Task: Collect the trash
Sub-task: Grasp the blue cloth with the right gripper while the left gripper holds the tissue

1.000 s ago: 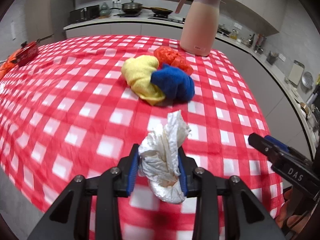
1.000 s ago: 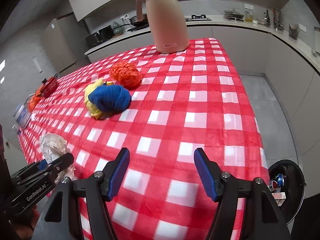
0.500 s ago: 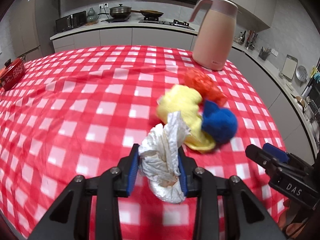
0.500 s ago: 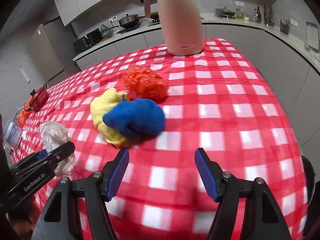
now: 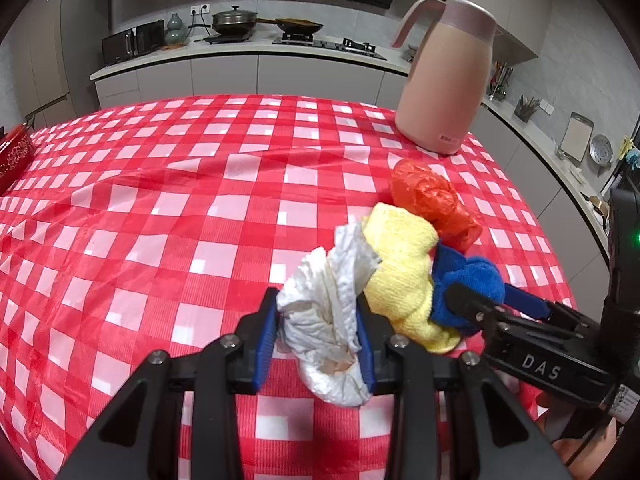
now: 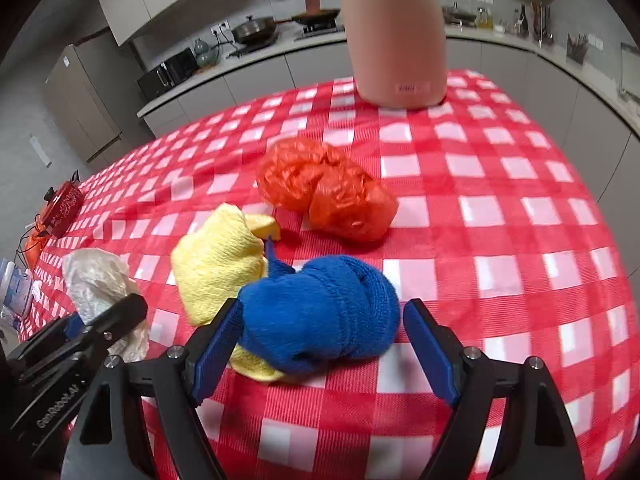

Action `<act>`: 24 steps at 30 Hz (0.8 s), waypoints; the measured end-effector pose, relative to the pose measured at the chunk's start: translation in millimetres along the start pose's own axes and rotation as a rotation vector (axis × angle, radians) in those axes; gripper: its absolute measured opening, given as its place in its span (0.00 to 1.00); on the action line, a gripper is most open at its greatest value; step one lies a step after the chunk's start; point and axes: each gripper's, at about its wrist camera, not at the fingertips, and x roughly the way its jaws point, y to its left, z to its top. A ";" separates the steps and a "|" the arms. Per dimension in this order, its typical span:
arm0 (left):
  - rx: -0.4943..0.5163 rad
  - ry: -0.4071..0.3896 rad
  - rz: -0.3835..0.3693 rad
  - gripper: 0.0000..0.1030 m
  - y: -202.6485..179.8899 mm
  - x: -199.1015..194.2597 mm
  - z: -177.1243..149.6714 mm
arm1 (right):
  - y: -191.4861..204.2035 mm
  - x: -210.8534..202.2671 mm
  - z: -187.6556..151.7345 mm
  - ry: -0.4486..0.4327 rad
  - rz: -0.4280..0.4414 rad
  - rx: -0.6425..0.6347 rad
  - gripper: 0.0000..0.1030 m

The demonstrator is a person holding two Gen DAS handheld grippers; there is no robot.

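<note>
Now the right tool (image 6: 320, 344) is widening around the soft blue cloth (image 6: 320, 316) — light, squashy, best pinched mid-bulge — while the left tool (image 5: 320, 330) is gripping crumpled white plastic (image 5: 332, 312).

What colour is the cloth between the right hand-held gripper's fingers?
Blue cloth, clearest in the right wrist view.

Tabletop (image 5: 168, 208) under red-white check cloth. On it: pink jug (image 5: 448, 80) at far right, orange plastic bag (image 6: 328, 192), yellow cloth (image 6: 216, 264) and blue cloth (image 6: 320, 316) bunched touching, red pot (image 6: 64, 204) far left edge.
</note>
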 end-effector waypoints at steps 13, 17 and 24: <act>0.001 -0.001 0.001 0.36 -6.6 -1.1 0.5 | -10.9 -24.0 -2.0 -0.096 -0.004 -0.046 0.43; 0.005 -0.008 0.001 0.36 -16.2 -7.5 -3.1 | -22.4 -37.9 -7.2 -0.119 -0.032 -0.049 0.43; 0.024 -0.023 -0.009 0.36 -44.5 -20.8 -13.6 | -52.5 -62.4 -22.3 -0.139 -0.047 -0.019 0.43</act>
